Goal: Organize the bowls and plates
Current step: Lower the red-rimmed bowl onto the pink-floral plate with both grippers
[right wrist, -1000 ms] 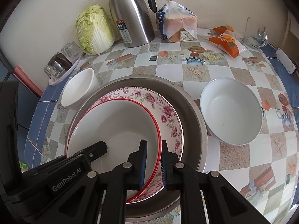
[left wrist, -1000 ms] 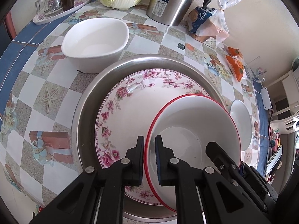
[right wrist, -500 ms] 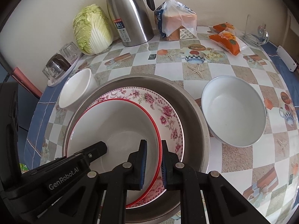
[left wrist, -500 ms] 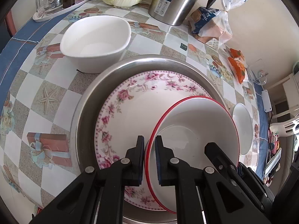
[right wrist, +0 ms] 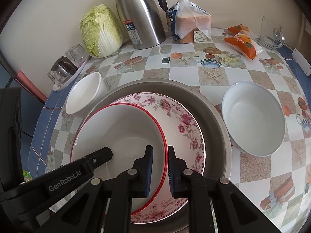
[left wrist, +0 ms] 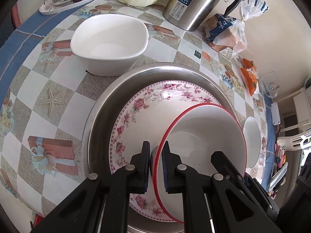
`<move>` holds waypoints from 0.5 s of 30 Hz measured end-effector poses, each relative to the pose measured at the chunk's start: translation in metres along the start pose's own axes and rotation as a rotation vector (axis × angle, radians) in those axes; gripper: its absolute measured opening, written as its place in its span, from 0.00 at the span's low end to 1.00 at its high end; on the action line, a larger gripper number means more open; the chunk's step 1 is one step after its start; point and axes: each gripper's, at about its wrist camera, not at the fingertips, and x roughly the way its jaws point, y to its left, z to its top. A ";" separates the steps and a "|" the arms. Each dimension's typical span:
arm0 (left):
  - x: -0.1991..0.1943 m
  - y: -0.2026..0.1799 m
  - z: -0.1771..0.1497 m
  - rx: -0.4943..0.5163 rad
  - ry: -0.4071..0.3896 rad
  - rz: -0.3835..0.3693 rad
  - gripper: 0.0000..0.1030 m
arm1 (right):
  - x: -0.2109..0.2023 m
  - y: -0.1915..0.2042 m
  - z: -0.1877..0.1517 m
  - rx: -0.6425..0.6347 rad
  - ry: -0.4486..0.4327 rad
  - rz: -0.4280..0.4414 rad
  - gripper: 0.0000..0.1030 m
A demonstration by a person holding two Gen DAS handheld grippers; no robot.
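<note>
A white bowl with a red rim (left wrist: 206, 134) (right wrist: 120, 130) is held over a floral plate (left wrist: 147, 106) (right wrist: 180, 116) that lies in a steel basin (left wrist: 101, 112) (right wrist: 215, 120). My left gripper (left wrist: 155, 151) is shut on the bowl's left rim. My right gripper (right wrist: 160, 155) is shut on the bowl's right rim. The bowl tilts, its left side raised off the plate. A squarish white bowl (left wrist: 108, 42) (right wrist: 83, 97) stands left of the basin. A round white bowl (right wrist: 252, 120) (left wrist: 251, 141) stands right of it.
At the back stand a steel kettle (right wrist: 140, 15), a cabbage (right wrist: 101, 31), a bag of bread (right wrist: 188, 23), orange snack packs (right wrist: 241, 42) and a tray of glasses (right wrist: 66, 66). The table carries a checked cloth with a blue border.
Both grippers have lifted the red-rimmed bowl a little and tilted it off the floral plate. The cameras have risen and drawn back slightly.
</note>
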 end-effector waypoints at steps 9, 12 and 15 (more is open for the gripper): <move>-0.008 0.001 0.001 -0.012 -0.019 -0.014 0.13 | -0.005 -0.003 0.003 0.016 -0.002 -0.004 0.17; -0.016 -0.001 0.001 0.004 -0.044 -0.003 0.13 | -0.017 -0.003 0.006 0.007 -0.028 -0.006 0.17; -0.025 -0.003 0.001 0.014 -0.068 0.007 0.13 | -0.029 -0.004 0.009 0.010 -0.049 -0.013 0.17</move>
